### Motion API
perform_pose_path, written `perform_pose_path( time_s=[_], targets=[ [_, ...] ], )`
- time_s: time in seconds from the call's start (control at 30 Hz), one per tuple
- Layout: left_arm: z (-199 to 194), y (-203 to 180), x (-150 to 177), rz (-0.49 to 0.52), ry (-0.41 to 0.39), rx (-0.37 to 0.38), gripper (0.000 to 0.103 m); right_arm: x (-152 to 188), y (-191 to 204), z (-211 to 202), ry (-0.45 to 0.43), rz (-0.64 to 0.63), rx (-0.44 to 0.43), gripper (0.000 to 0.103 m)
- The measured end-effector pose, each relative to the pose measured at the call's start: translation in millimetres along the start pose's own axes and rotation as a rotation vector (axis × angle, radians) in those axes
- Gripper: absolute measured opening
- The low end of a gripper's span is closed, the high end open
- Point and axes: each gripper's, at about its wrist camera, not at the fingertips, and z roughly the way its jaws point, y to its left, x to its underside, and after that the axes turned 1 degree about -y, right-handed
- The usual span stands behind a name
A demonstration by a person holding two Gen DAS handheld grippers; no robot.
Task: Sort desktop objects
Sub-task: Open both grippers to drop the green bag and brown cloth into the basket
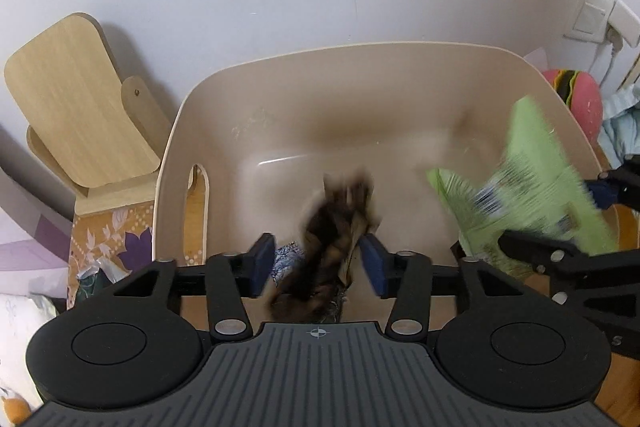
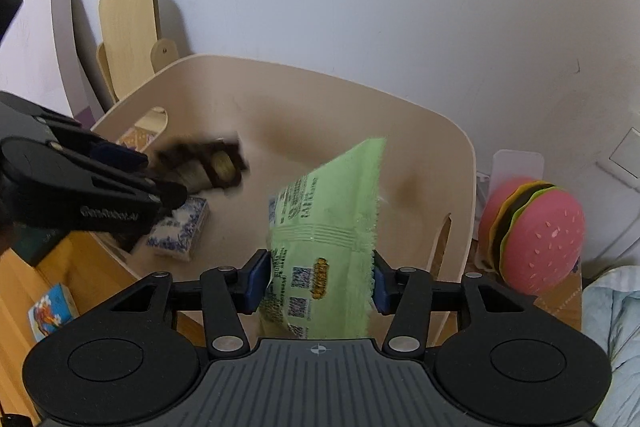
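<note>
White wall fills the background of the left wrist view, with a wooden stand [image 1: 80, 99] at about ten o'clock and the beige bin [image 1: 280, 75] straight ahead. We hold our left gripper [image 1: 318, 259] angled steeply down over the bin's near rim. Its jaws stand apart, and the dark brown packet [image 1: 336, 227] sits blurred between the pads, apparently touching neither, so we judge it released and dropping. At three o'clock our right gripper [image 1: 596, 215] reaches in with the green packet [image 1: 532, 187].

Plain wall again backs the right wrist view, with a burger-shaped toy [image 2: 536, 227] at three o'clock outside the bin [image 2: 460, 155]. Our right gripper [image 2: 320, 279] also tilts down over the rim, jaws parted. The green packet [image 2: 324, 235] hangs between the pads, seemingly loose. A blue-and-white box [image 2: 180, 231] already lies inside at nine o'clock, below our left gripper [image 2: 160, 179].

We take this as the drop step. Next we should lift both hands clear and seek another item.
</note>
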Motion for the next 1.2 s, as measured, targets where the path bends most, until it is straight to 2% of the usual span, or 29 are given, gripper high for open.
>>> perform_pose_path(
  time_s=[0.07, 0.13, 0.3, 0.37, 0.53, 0.8, 0.97, 1.2],
  targets=[
    [-6, 0, 1, -0.002, -0.027, -0.007, 0.069, 1, -1, -1, -0.001, 0.005, 0.003, 0.065],
    [-11, 3, 0, -0.005, -0.050, -0.008, 0.073, 1, 0, -2, -0.005, 0.007, 0.005, 0.074],
    [-25, 3, 2, 0.001, -0.061, 0.026, 0.075, 2, -2, -14, -0.039, 0.024, 0.017, 0.091],
    [-26, 8, 3, 0.016, -0.074, 0.026, 0.076, 3, -5, -23, -0.061, 0.038, 0.023, 0.102],
    [-45, 18, 12, 0.042, -0.108, 0.016, 0.077, 7, -13, -47, -0.112, 0.070, 0.030, 0.103],
    [-89, 34, 39, 0.024, -0.135, -0.035, 0.078, 22, -17, -79, -0.174, 0.096, 0.042, 0.103],
    [-103, 46, 63, 0.017, -0.119, -0.064, 0.078, 39, -16, -91, -0.178, 0.105, 0.041, 0.103],
    [-103, 56, 95, 0.033, -0.065, -0.077, 0.078, 67, -12, -105, -0.168, 0.082, 0.036, 0.103]
  ],
)
